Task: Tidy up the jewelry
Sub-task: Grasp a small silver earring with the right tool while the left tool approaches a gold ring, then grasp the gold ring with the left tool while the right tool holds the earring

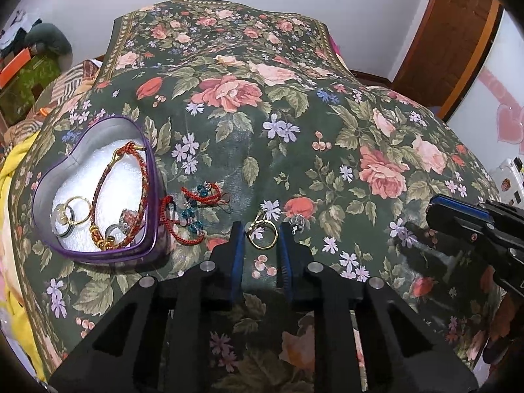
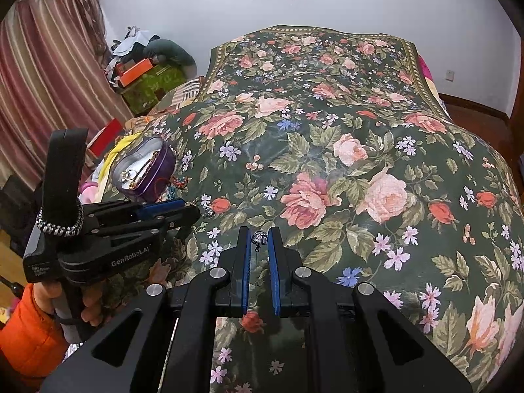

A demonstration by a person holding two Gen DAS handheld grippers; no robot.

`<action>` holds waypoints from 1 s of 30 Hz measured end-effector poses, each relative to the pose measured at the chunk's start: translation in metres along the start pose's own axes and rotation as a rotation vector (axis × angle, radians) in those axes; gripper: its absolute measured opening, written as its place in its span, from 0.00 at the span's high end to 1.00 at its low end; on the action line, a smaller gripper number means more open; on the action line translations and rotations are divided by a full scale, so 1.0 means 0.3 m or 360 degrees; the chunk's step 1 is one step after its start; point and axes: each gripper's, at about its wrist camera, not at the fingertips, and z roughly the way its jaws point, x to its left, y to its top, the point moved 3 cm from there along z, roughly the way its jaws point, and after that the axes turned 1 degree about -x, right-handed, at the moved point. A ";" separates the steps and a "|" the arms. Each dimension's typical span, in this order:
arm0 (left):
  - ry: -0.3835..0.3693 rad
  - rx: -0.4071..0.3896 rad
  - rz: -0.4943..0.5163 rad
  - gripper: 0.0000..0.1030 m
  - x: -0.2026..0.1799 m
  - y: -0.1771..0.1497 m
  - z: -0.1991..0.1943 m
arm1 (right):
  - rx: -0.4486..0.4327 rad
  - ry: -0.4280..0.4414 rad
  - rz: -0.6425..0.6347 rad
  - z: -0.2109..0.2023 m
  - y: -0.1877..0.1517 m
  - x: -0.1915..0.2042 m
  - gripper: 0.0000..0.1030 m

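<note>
A gold ring (image 1: 262,234) stands between the blue pads of my left gripper (image 1: 262,229), which is shut on it just above the floral bedspread (image 1: 294,131). Right of that gripper a small silver charm (image 1: 297,221) lies on the cloth. Left of it sits a purple heart-shaped tin (image 1: 46,229) with rings and red braided bracelets inside. Red cords with blue beads (image 1: 193,209) lie beside the tin. My right gripper (image 1: 432,208) hovers shut at the right, holding nothing. In the right wrist view the silver charm (image 2: 259,238) shows beyond my right gripper (image 2: 259,234), with my left gripper (image 2: 196,211) and the tin (image 2: 157,170) at the left.
A hand in an orange sleeve (image 2: 32,327) holds the left gripper's handle, which carries a beaded band (image 2: 60,227). Yellow cloth (image 1: 13,170) and clutter lie off the bed's left edge. A wooden door (image 1: 448,49) stands at the far right.
</note>
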 end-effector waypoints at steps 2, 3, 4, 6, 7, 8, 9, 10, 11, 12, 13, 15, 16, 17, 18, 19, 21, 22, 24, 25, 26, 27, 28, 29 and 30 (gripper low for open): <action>0.0009 -0.0003 0.0011 0.81 -0.006 -0.003 -0.004 | -0.0005 -0.0003 -0.0002 -0.006 0.003 0.001 0.91; 0.0010 -0.0004 0.0012 0.81 -0.006 -0.003 -0.006 | -0.0009 -0.0004 -0.0002 -0.009 0.005 0.001 0.91; 0.0011 -0.0007 0.0012 0.81 -0.009 -0.005 -0.012 | -0.0014 -0.0004 -0.0003 -0.014 0.007 0.002 0.91; 0.0016 -0.0017 0.0016 0.81 -0.014 -0.009 -0.027 | -0.0021 -0.0007 -0.0005 -0.020 0.011 0.004 0.91; 0.0021 -0.0025 0.0020 0.81 -0.015 -0.012 -0.038 | -0.0024 -0.0008 -0.0006 -0.024 0.011 0.006 0.91; 0.0028 -0.0034 0.0025 0.81 -0.016 -0.015 -0.050 | -0.0026 -0.0007 -0.0006 -0.027 0.013 0.007 0.91; 0.0033 -0.0040 0.0028 0.81 -0.019 -0.017 -0.059 | -0.0028 -0.0007 -0.0008 -0.029 0.014 0.011 0.91; 0.0039 -0.0052 0.0033 0.81 -0.018 -0.018 -0.073 | -0.0031 -0.0009 -0.0011 -0.032 0.014 0.015 0.91; 0.0041 -0.0068 0.0035 0.81 -0.018 -0.019 -0.090 | -0.0032 -0.0008 -0.0014 -0.033 0.015 0.020 0.91; 0.0044 -0.0081 0.0034 0.81 -0.018 -0.019 -0.106 | -0.0033 -0.0007 -0.0017 -0.035 0.015 0.024 0.91; 0.0044 -0.0094 0.0030 0.81 -0.016 -0.019 -0.120 | -0.0036 -0.0007 -0.0020 -0.037 0.015 0.029 0.91; 0.0038 -0.0122 0.0022 0.81 -0.011 -0.018 -0.151 | -0.0041 -0.0004 -0.0029 -0.044 0.017 0.040 0.91; 0.0036 -0.0143 0.0018 0.81 -0.008 -0.016 -0.172 | -0.0044 -0.0003 -0.0034 -0.047 0.018 0.046 0.91; 0.0034 -0.0160 0.0015 0.81 -0.007 -0.013 -0.190 | -0.0047 -0.0002 -0.0038 -0.051 0.018 0.051 0.91; 0.0030 -0.0171 0.0013 0.81 -0.008 -0.012 -0.204 | -0.0050 -0.0002 -0.0041 -0.053 0.020 0.055 0.91; 0.0026 -0.0190 0.0014 0.81 -0.009 -0.010 -0.223 | -0.0054 -0.0001 -0.0045 -0.056 0.022 0.061 0.91; 0.0020 -0.0215 0.0022 0.81 -0.013 -0.006 -0.249 | -0.0058 0.0002 -0.0049 -0.060 0.024 0.069 0.91; 0.0020 -0.0230 0.0029 0.81 -0.016 -0.007 -0.265 | -0.0060 0.0003 -0.0052 -0.062 0.025 0.073 0.91; 0.0021 -0.0245 0.0037 0.81 -0.021 -0.008 -0.286 | -0.0062 0.0003 -0.0056 -0.065 0.026 0.080 0.91; 0.0021 -0.0250 0.0039 0.81 -0.021 -0.010 -0.294 | -0.0063 0.0005 -0.0058 -0.065 0.026 0.083 0.91; 0.0027 -0.0257 0.0040 0.81 -0.020 -0.011 -0.303 | -0.0062 0.0006 -0.0059 -0.067 0.025 0.085 0.91; 0.0034 -0.0261 0.0039 0.81 -0.018 -0.013 -0.307 | -0.0063 0.0007 -0.0060 -0.068 0.024 0.088 0.91; 0.0043 -0.0267 0.0033 0.81 -0.012 -0.016 -0.317 | -0.0064 0.0011 -0.0061 -0.067 0.026 0.093 0.91; 0.0047 -0.0272 0.0024 0.81 -0.004 -0.018 -0.323 | -0.0064 0.0013 -0.0063 -0.067 0.027 0.097 0.91; 0.0051 -0.0276 0.0017 0.81 0.002 -0.020 -0.327 | -0.0065 0.0017 -0.0066 -0.066 0.030 0.102 0.91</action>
